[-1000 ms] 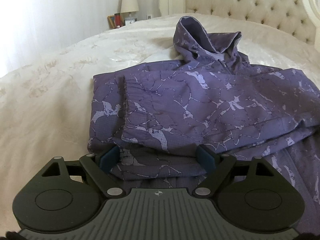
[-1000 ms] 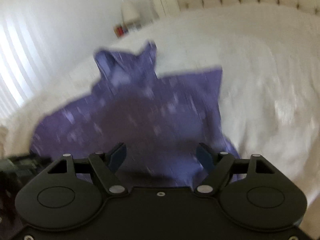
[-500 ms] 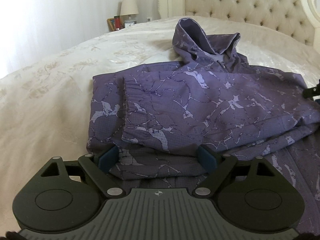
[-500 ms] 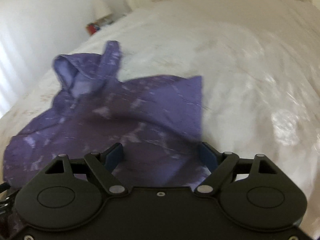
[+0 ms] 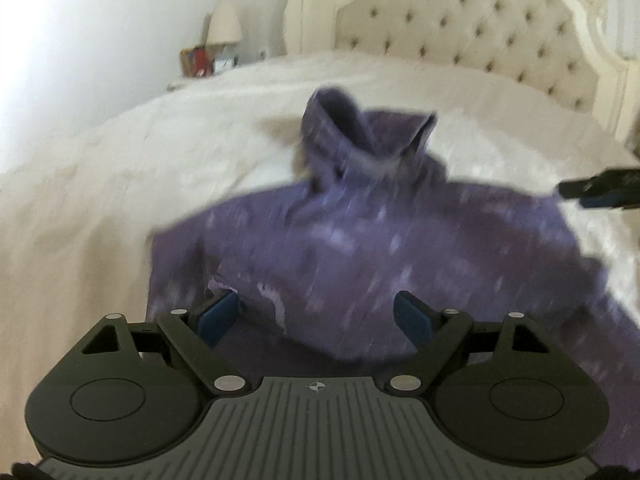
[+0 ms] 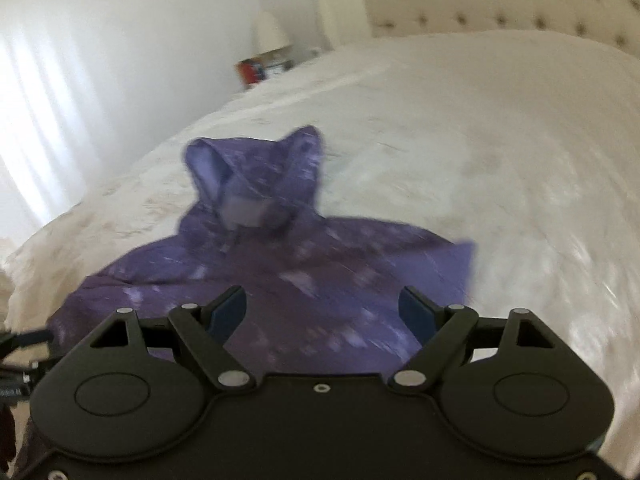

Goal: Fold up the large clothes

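A purple hooded jacket (image 5: 360,248) with a pale marbled print lies on the white bed, sleeves folded over its body and hood (image 5: 368,136) toward the headboard. It also shows in the right wrist view (image 6: 288,280). My left gripper (image 5: 316,316) is open and empty over the jacket's near left part. My right gripper (image 6: 322,312) is open and empty over the jacket's near right part; its tip shows at the right edge of the left wrist view (image 5: 600,192). Both views are blurred by motion.
The white bedspread (image 5: 100,200) stretches all around the jacket. A tufted cream headboard (image 5: 460,28) stands at the back. A nightstand with a lamp (image 5: 224,24) and small items stands by the far left corner of the bed.
Both grippers have moved forward over the jacket toward the hood and stay open. The right gripper's tip now shows further in at the right of the left view.
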`<state>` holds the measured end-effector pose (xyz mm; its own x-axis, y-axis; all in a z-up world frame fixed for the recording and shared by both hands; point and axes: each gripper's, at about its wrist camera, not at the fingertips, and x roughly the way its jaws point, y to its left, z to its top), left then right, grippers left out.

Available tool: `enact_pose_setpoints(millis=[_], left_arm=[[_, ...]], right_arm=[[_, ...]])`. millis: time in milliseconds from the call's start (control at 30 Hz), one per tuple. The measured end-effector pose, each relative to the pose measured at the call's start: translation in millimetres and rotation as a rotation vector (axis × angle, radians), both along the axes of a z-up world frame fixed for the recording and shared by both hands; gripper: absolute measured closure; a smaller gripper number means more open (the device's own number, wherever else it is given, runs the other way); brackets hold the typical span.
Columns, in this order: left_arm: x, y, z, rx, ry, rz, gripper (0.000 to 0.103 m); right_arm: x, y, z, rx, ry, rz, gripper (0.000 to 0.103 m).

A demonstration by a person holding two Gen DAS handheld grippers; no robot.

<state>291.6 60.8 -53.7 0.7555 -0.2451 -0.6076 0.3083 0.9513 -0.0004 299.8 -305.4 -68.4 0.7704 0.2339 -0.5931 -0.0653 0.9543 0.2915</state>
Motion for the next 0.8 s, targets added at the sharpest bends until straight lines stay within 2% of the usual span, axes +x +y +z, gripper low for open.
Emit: enact_pose_setpoints(millis=[200,300,600,800], left_arm=[[46,-24,26,0.032,-0.062,-0.012,0.019],[78,-33,30,0.038,-0.066,-0.009,0.019],[165,-55,13,0.035,-0.021,0.071,0.019],[210,-71,3,0.058,-0.053,0.107,0.019]], right_arm=[[47,21,9,-0.032,-0.029,0.046,0.018],[73,29,10,-0.056,-0.037,0.048,0.018],[144,48,-13,-0.132,0.004,0.051,0.018],[171,53,-32,-0.161,0.014,0.058,0.018]])
